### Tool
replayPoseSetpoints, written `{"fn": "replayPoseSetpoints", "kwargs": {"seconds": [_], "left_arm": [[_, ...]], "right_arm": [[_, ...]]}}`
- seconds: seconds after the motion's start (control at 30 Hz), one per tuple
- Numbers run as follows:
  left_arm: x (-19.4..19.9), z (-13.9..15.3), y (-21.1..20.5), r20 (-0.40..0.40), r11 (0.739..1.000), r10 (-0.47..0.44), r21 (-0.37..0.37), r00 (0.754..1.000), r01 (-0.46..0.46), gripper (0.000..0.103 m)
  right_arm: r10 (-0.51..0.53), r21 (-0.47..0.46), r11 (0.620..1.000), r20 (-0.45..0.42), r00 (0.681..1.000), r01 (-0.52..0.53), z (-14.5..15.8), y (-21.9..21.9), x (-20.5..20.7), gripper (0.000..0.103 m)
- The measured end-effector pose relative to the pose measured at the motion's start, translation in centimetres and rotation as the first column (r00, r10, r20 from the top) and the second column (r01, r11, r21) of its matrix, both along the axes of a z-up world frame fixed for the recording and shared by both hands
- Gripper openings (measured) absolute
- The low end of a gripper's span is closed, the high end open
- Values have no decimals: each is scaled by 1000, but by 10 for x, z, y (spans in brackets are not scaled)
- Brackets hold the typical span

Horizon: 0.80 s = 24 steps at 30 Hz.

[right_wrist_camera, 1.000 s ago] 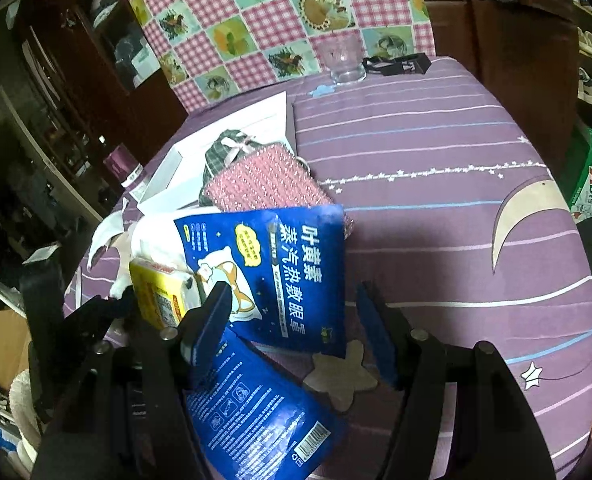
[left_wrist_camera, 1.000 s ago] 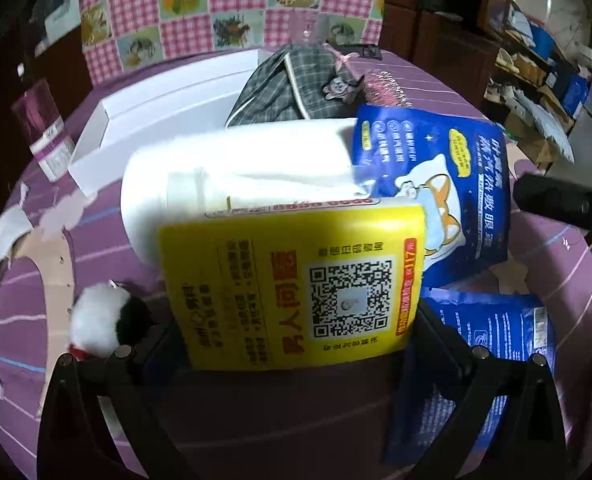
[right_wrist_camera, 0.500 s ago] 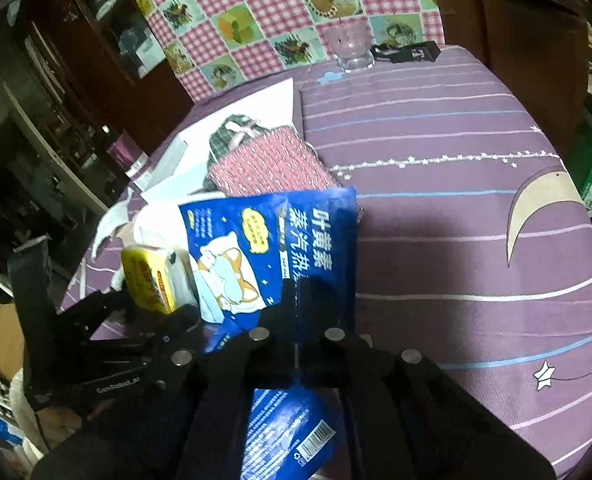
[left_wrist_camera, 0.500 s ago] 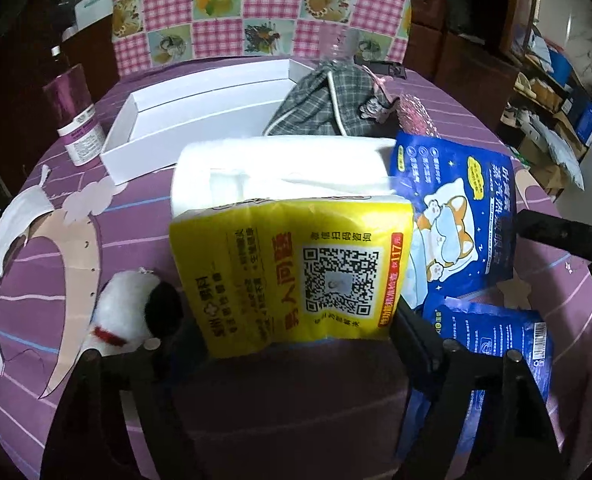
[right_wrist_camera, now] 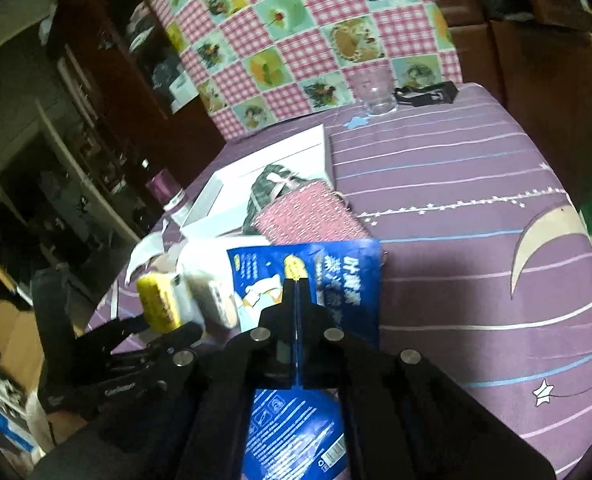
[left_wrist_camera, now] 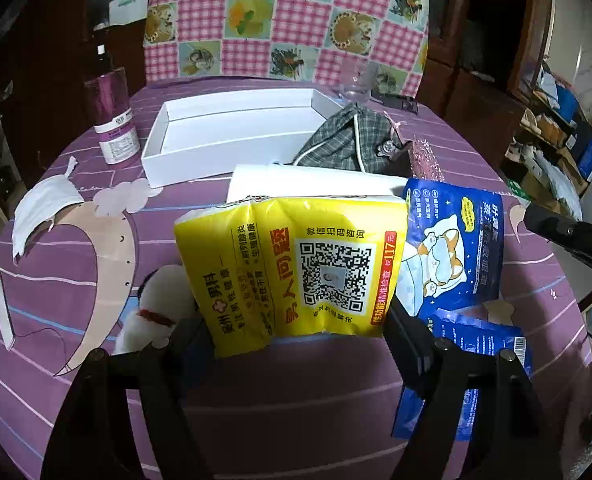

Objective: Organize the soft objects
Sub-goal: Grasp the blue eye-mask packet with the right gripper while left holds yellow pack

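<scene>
Item, two grips: we are clamping the tissue pack (left_wrist_camera: 296, 272) in the left gripper (left_wrist_camera: 292, 336), its jaws having just narrowed, and pinching the blue pouch (right_wrist_camera: 315, 276) in the right gripper (right_wrist_camera: 297, 292), likely bound for the white box (left_wrist_camera: 232, 136).

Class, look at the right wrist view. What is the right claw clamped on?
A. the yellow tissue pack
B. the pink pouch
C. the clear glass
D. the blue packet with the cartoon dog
D: the right claw is shut on the near edge of the blue packet with the cartoon dog.
</scene>
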<state>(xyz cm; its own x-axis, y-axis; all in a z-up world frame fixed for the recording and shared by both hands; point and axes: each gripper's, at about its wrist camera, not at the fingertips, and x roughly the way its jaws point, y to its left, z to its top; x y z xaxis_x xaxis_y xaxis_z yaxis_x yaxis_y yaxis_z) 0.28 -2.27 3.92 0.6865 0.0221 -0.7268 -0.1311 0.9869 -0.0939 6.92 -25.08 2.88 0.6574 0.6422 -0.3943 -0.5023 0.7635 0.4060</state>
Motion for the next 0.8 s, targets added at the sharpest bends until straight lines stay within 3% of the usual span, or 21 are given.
{"fn": "replayPoseSetpoints", "kwargs": {"seconds": [0.07,0.13,0.2,0.27,0.37,0.47,0.63,0.67,0.7,0.8], "left_arm": [[-1,-1,0,16,1000,3,6,1000,-3,77],[-2,-3,-1,33,1000,-1,13,999,0,77],[-2,-5,-1,41,1000,-7,13,999,6,77],[-3,-5,-1,56,1000,-12,15,998,11,77],[-4,-4,0,80,1000,-11,19,997,9,77],[-4,-6,1,83,1000,-11,16,996,10,77],[-2,-8,2,72,1000,-15,12,997,14,77],[-2,-9,3,70,1000,-14,10,997,13,77],[-2,-9,3,68,1000,-12,7,998,11,77],[0,-10,4,62,1000,-8,0,998,8,77]], "right_arm": [[-19,25,1000,-21,1000,20,-3,-6,5,5],[-33,24,999,-31,999,34,-5,-9,8,17],[-44,33,998,-30,999,45,-6,-12,11,39],[-47,34,998,-19,999,47,-7,-13,13,47],[-43,17,999,-18,999,43,-11,-12,19,48],[-44,-17,999,-73,996,43,-22,-8,33,49],[50,16,999,-154,987,-48,-35,-4,45,48],[66,16,998,-154,986,-64,-35,-3,45,44],[65,1,998,-147,987,-66,-35,-2,43,30],[111,6,994,-173,979,-111,-39,2,43,13]]}}
